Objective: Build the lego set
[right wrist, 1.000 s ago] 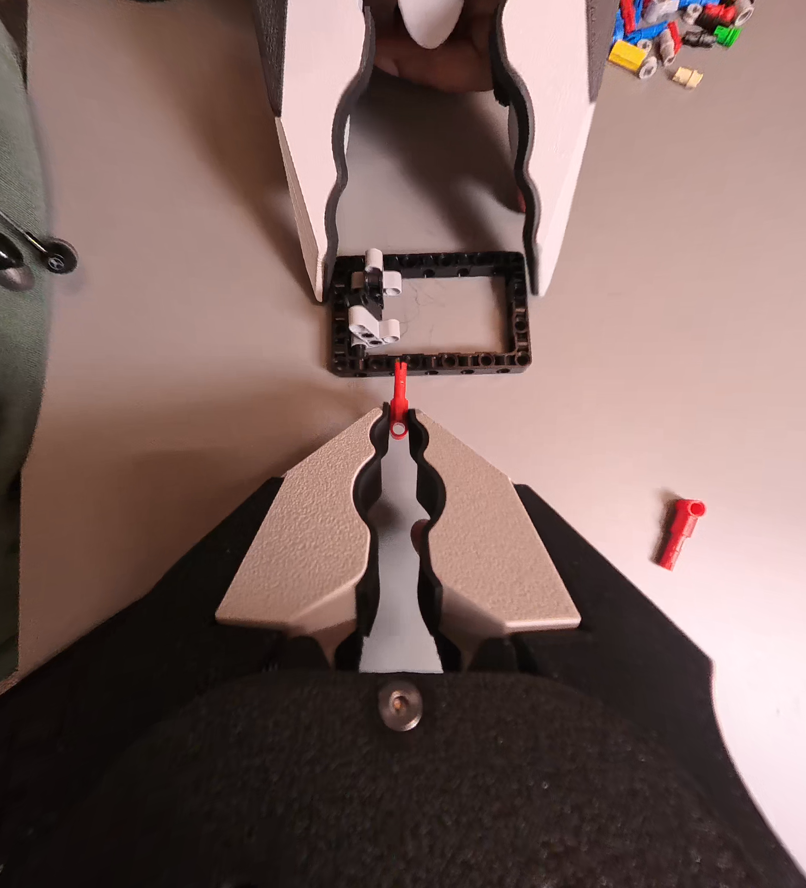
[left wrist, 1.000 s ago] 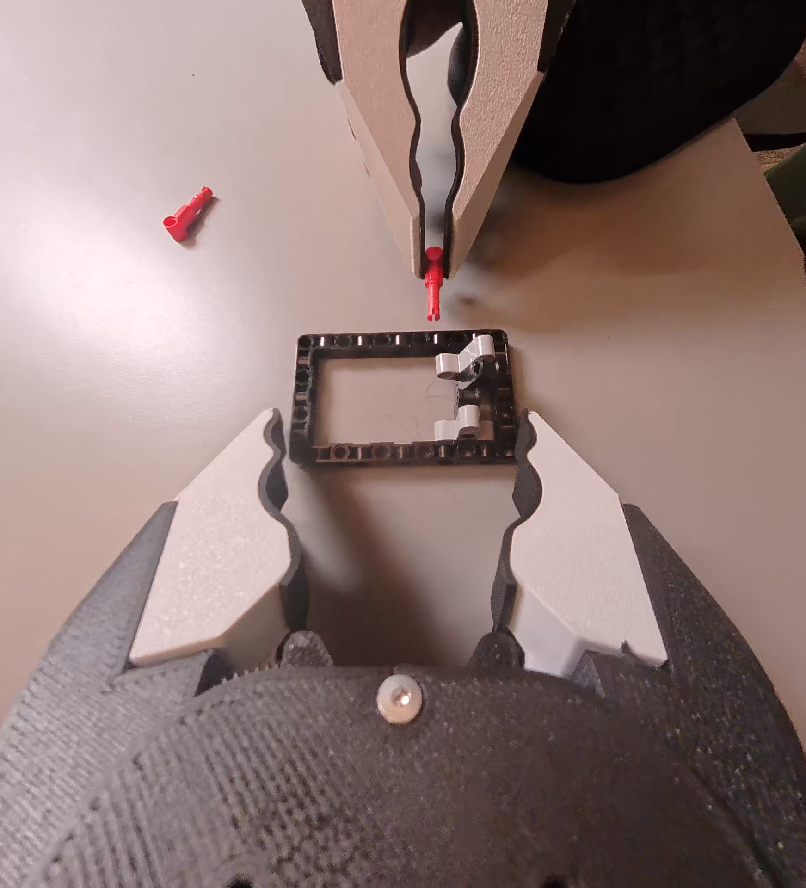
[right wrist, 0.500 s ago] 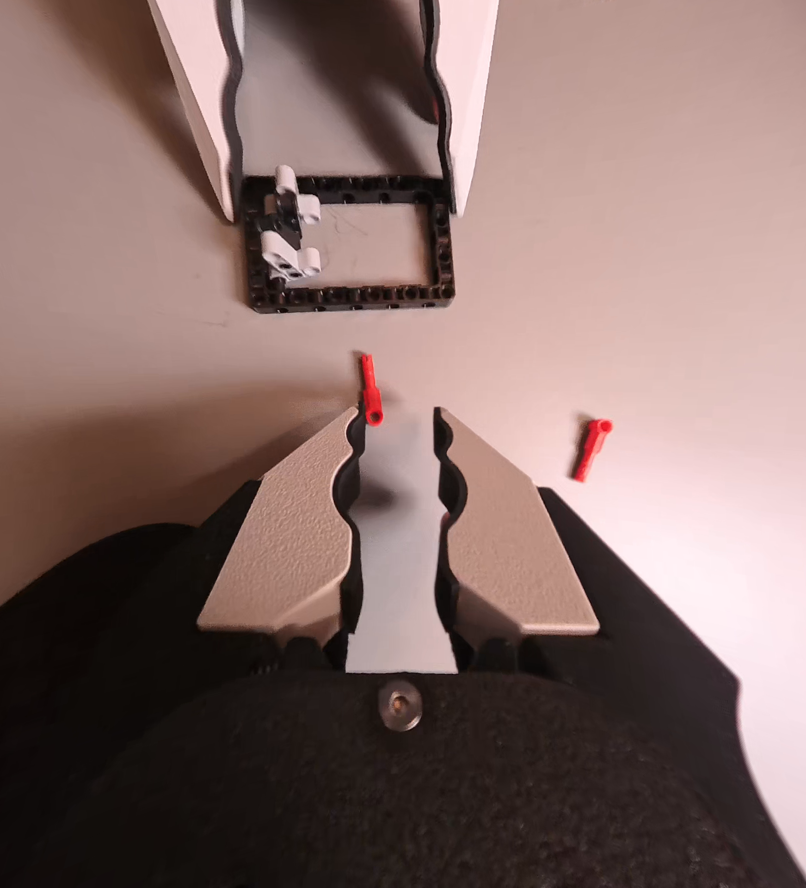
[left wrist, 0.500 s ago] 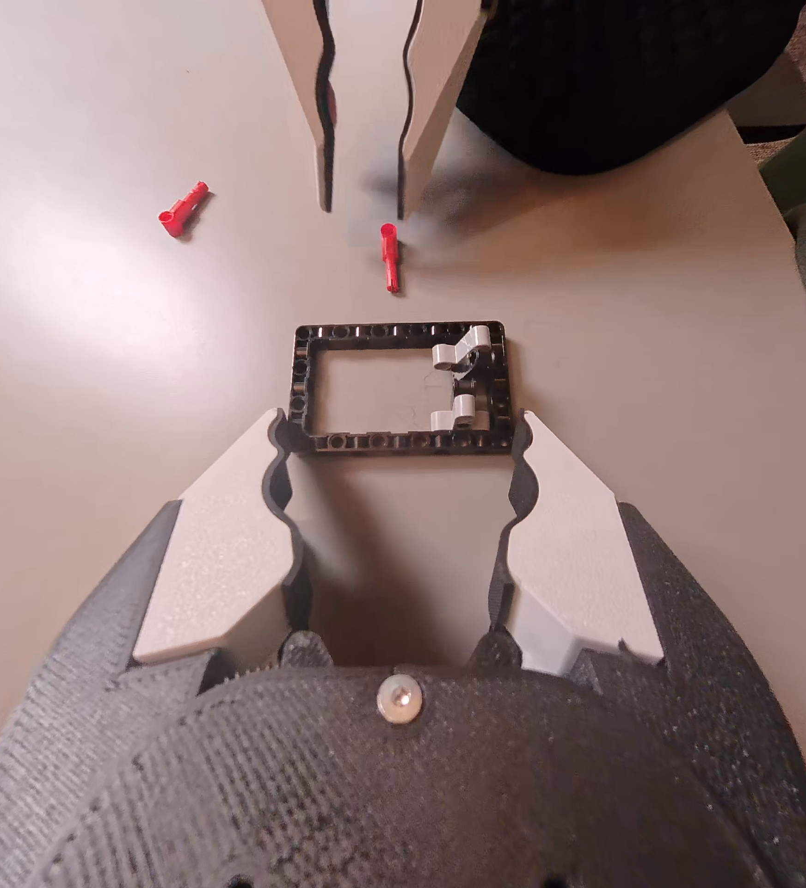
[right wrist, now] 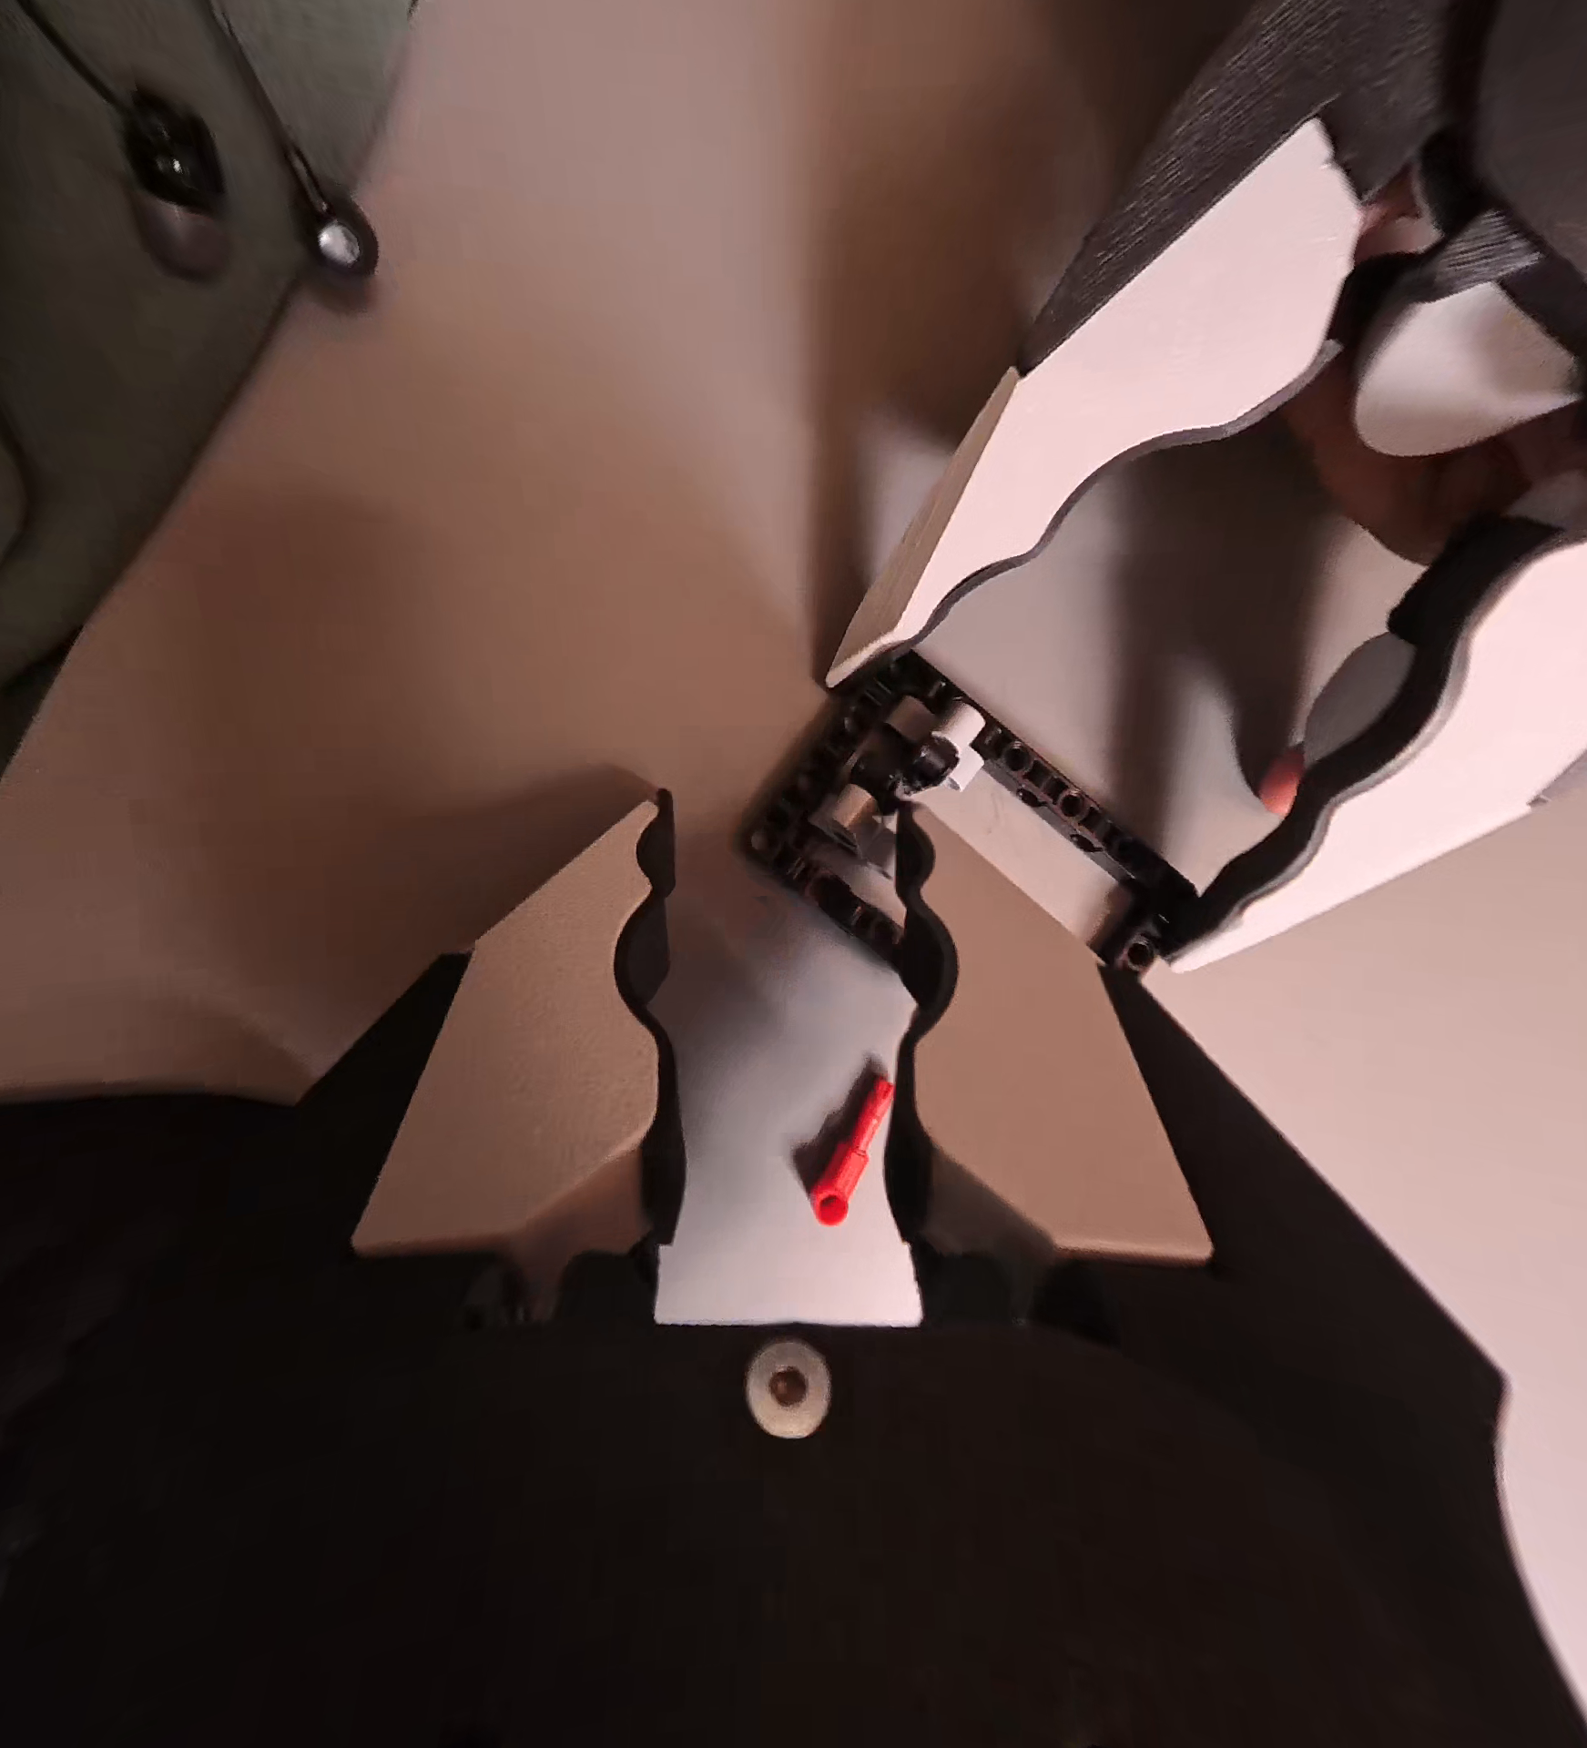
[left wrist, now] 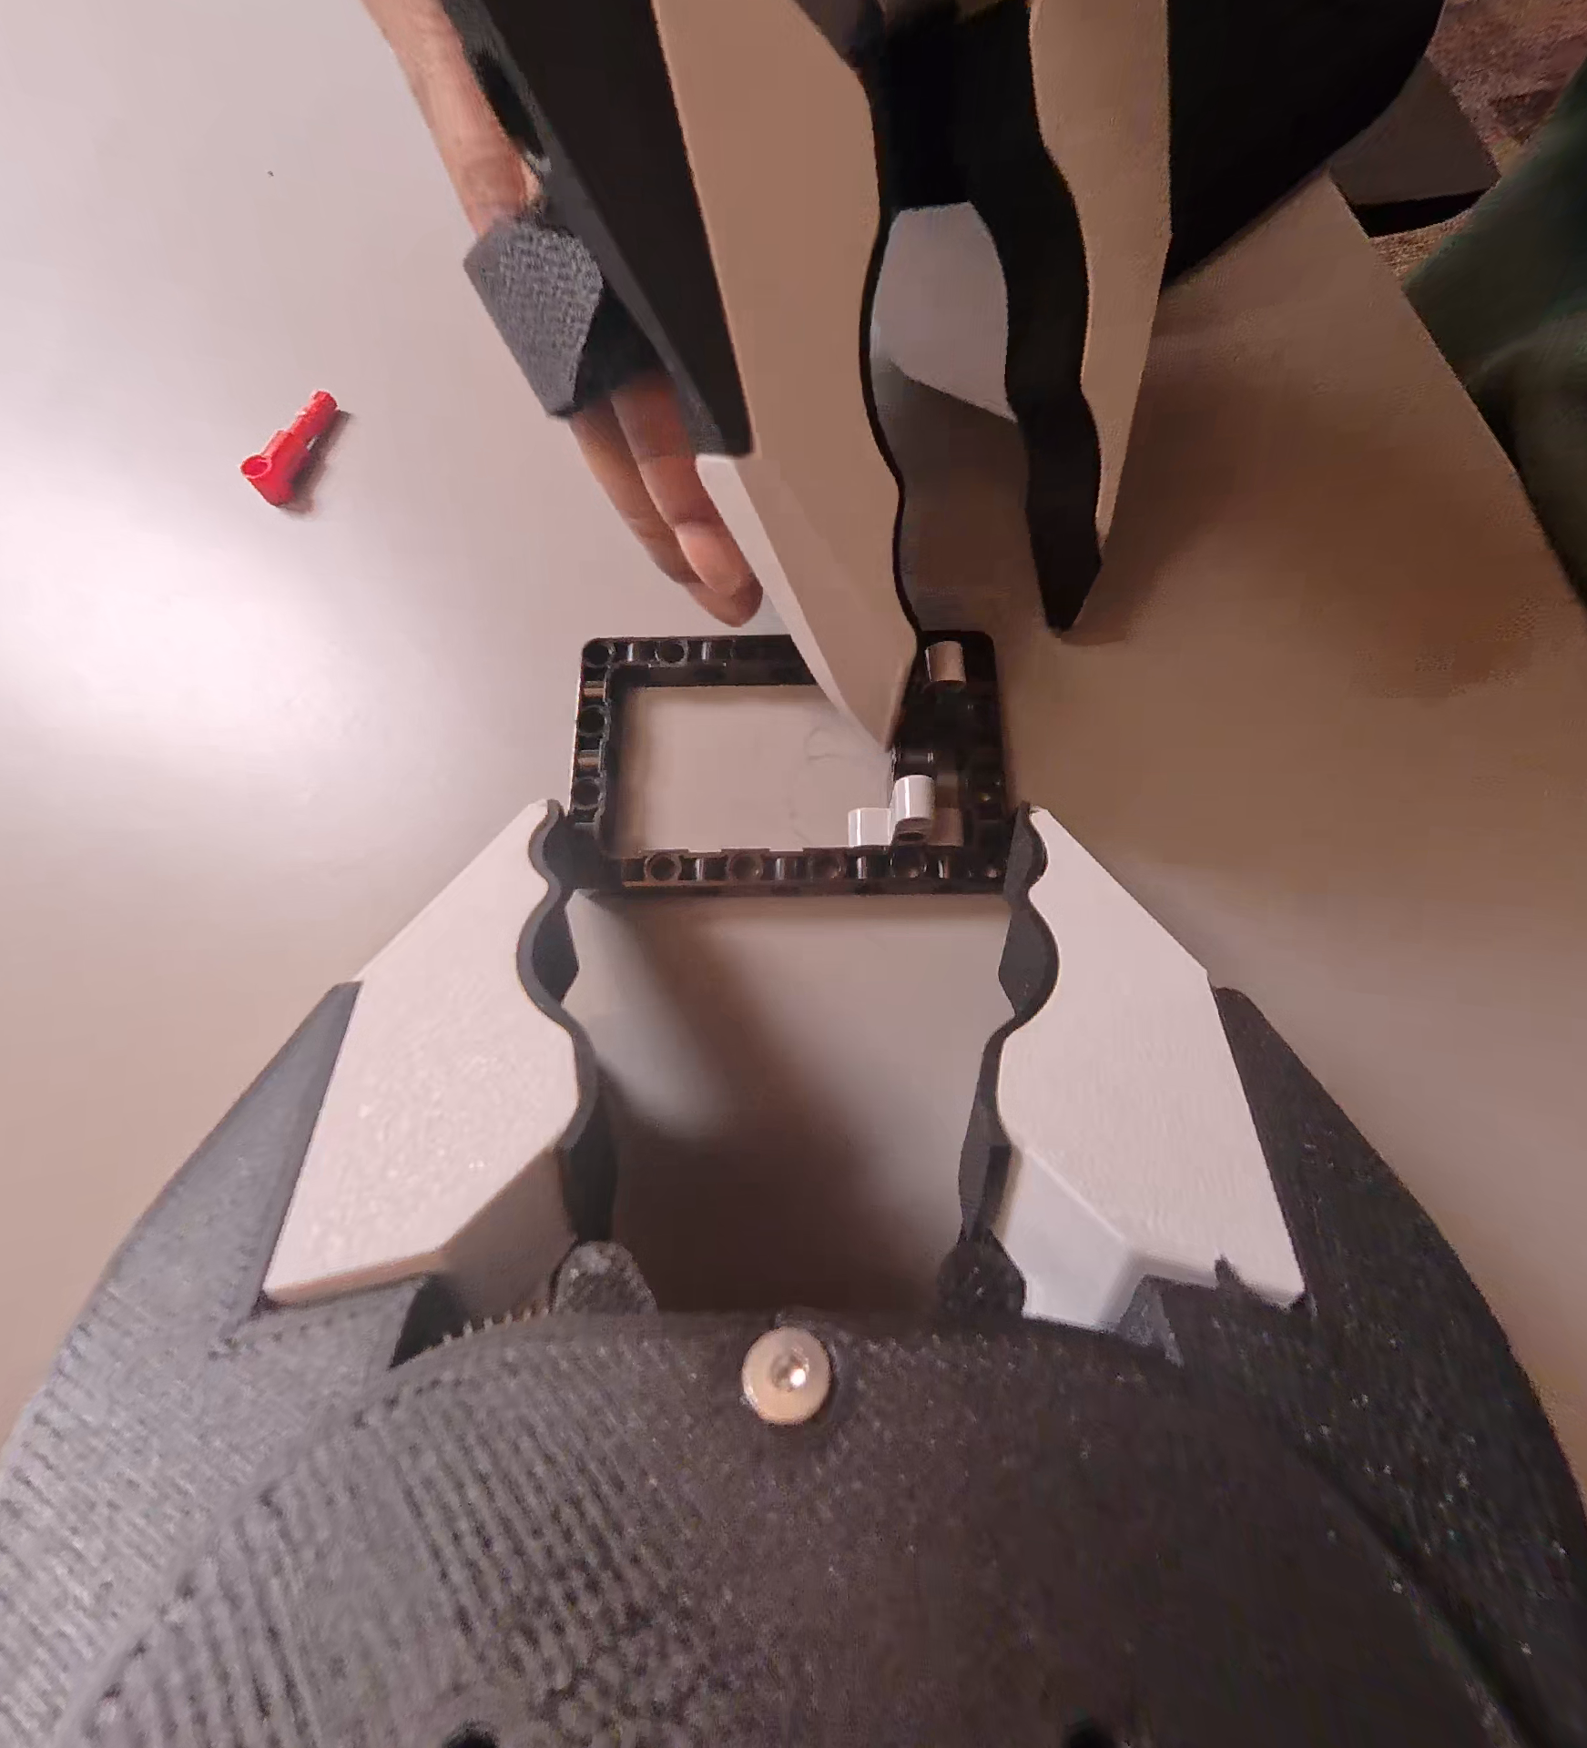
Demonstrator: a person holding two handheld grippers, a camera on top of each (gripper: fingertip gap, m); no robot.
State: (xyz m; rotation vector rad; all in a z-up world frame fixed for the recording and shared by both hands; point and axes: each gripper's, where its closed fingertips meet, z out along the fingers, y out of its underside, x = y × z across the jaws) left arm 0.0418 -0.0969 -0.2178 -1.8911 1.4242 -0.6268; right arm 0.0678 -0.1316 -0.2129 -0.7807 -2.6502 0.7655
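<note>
A black rectangular frame (left wrist: 595, 747) lies flat on the tan table, with two light grey connectors (left wrist: 907, 804) fixed inside its right end. My left gripper (left wrist: 789, 832) is shut on the frame's near corners, one fingertip on each side. My right gripper (left wrist: 978, 686) is open and empty and comes in from the far side. One of its fingertips (right wrist: 907, 832) touches the grey connectors (right wrist: 960, 738) inside the frame (right wrist: 1054, 813). A red pin (right wrist: 851, 1154) lies loose on the table under the right gripper (right wrist: 785, 813). The left wrist view does not show this pin.
A second red pin (left wrist: 288, 449) lies on the table to the far left. A person's hand (left wrist: 676, 511) holds the right gripper. A green garment (right wrist: 61, 378) hangs past the table edge, with a cord and a button on it. About 7 centimetres separates my right fingertips from the red pin (right wrist: 851, 1154).
My right gripper opened and let go of the red pin, which now lies on the table. It then swung over to the frame's end with the grey connectors. My left gripper kept its hold.
</note>
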